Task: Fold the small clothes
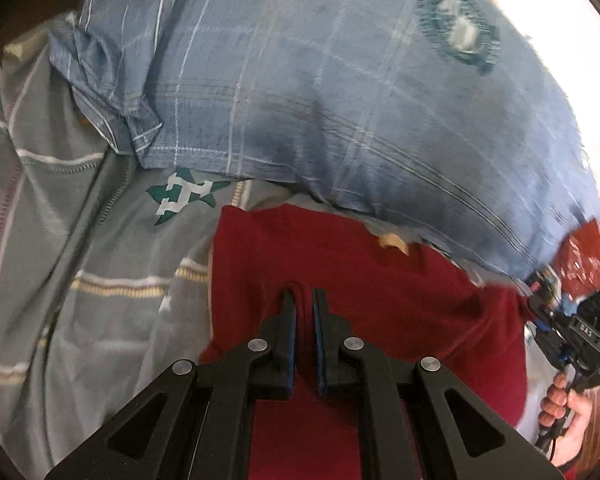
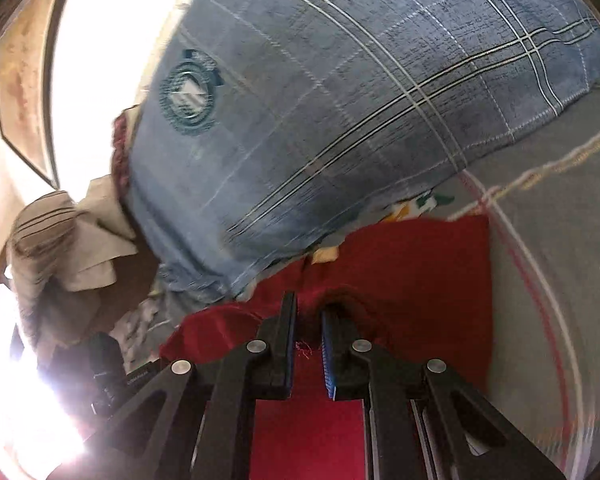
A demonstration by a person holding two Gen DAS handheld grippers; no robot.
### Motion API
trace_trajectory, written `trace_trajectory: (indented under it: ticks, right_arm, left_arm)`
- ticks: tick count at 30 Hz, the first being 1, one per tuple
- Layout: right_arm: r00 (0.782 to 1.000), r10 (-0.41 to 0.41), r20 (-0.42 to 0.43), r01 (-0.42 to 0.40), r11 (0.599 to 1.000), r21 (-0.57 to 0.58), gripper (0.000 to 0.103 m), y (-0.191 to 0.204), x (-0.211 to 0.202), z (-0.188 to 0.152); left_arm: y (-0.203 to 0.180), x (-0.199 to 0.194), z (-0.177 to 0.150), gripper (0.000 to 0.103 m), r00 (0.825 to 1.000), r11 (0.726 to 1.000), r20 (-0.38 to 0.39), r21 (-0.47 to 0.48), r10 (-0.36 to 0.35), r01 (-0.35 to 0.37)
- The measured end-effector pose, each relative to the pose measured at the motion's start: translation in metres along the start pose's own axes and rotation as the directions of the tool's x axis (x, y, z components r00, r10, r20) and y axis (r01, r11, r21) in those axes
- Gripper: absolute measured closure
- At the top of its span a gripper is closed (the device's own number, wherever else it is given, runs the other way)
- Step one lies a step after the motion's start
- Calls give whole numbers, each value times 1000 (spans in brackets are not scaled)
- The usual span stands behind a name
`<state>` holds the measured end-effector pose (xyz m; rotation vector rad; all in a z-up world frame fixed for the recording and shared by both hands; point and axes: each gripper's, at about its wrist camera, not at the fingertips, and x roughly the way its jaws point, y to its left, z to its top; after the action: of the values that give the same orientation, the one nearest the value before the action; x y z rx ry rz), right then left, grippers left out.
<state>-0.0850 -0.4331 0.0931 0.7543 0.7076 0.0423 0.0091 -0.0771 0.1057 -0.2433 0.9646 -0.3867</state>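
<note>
Grey striped bedding (image 1: 80, 240) covers the bed, with a blue checked pillow (image 1: 340, 100) lying behind. On it lies the red garment (image 1: 380, 300), and each claw is pinched narrow on one edge of it: the left claw (image 1: 304, 300) on a small ridge of cloth, the right claw (image 2: 308, 312) on a frayed hem. I think both should lift together, keep the edge tight, and carry it evenly over to make a straight fold.

I see a bed dressed in a grey striped sheet (image 1: 60, 208), a blue plaid pillow (image 1: 340, 92) lying on it. A bright window (image 2: 100, 60) glares beyond, with a framed picture (image 2: 20, 68) on the pale wall beside it.
</note>
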Motion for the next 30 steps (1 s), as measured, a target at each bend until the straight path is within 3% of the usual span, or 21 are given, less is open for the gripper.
trace_trajectory:
  ticks: [4, 6, 7, 8, 9, 10, 13, 15, 17, 20, 21, 23, 25, 26, 28, 30]
  right_arm:
    - [998, -59, 8, 59, 998, 20, 92, -16, 32, 19]
    - [998, -64, -2, 64, 998, 22, 88, -21, 49, 26]
    - [995, -96, -12, 96, 995, 17, 77, -22, 56, 29]
    - [992, -125, -23, 125, 992, 11, 58, -21, 58, 30]
    - [989, -146, -12, 146, 989, 8, 49, -19, 55, 30]
    - [989, -147, 15, 147, 989, 9, 39, -17, 47, 28]
    - [990, -110, 90, 112, 994, -13, 39, -5, 17, 19]
    - [995, -93, 46, 96, 992, -75, 39, 10, 15, 11]
    - [986, -163, -46, 153, 973, -171, 41, 26, 32, 0]
    - [944, -324, -69, 291, 911, -292, 44, 30, 71, -10]
    - [917, -394, -68, 358, 885, -298, 44, 23, 86, -8]
    - [901, -425, -82, 392, 881, -264, 46, 16, 98, -2]
    - [891, -450, -61, 420, 867, -269, 43, 34, 97, 2]
    - [902, -428, -51, 397, 871, -290, 43, 48, 96, 3]
    - [945, -323, -57, 285, 894, -346, 41, 82, 101, -1]
    - [971, -204, -127, 138, 906, -400, 38, 115, 119, -9]
  left_arm:
    - [15, 32, 15, 93, 999, 998, -4, -54, -42, 42]
    - [17, 31, 17, 88, 999, 999, 40, -36, 4, -3]
    - [19, 27, 18, 81, 998, 999, 65, -27, 23, -22]
    - [21, 23, 19, 62, 997, 999, 80, -28, 25, -23]
    - [23, 17, 20, 50, 995, 999, 99, -38, 12, -8]
    - [25, 9, 20, 49, 992, 998, 127, -55, -8, 15]
    - [27, 0, 18, 48, 989, 998, 145, -62, -20, 30]
    - [24, 3, 13, 48, 993, 999, 121, -42, -10, 15]
    - [22, 9, 8, 48, 997, 1000, 83, -25, -5, 7]
    - [18, 26, -1, 48, 1000, 1000, 1, 9, 23, -23]
    - [15, 35, -5, 48, 998, 998, -41, 34, 48, -46]
    - [11, 51, -8, 48, 985, 988, -114, 96, 130, -119]
    - [12, 58, -7, 47, 982, 985, -120, 115, 146, -132]
    - [14, 58, -4, 46, 983, 987, -118, 100, 138, -127]
    - [21, 57, 2, 46, 985, 990, -111, 67, 128, -121]
    - [25, 54, 2, 47, 986, 990, -98, 49, 136, -132]
